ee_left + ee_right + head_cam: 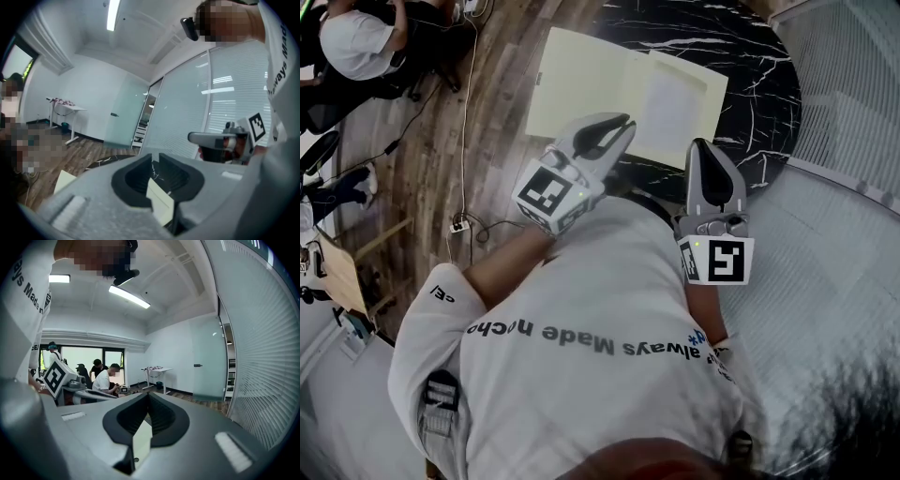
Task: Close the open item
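A large pale-yellow book [591, 80] lies open on the round black marble table [750, 56]. My left gripper [625, 123] hovers over the book's near edge. A narrow gap shows between its tips and nothing is in it. In the left gripper view [155, 158] a slice of the book [160, 202] shows below the jaws. My right gripper [702, 143] is held by the book's near right corner, its jaws together and empty. In the right gripper view [148, 394] a pale page [142, 440] shows beneath it.
Wooden floor with a cable and a power strip [459, 225] lies left of the table. A seated person [361, 42] is at the upper left. A glass wall with blinds [853, 103] runs along the right. A white desk [154, 370] stands far off.
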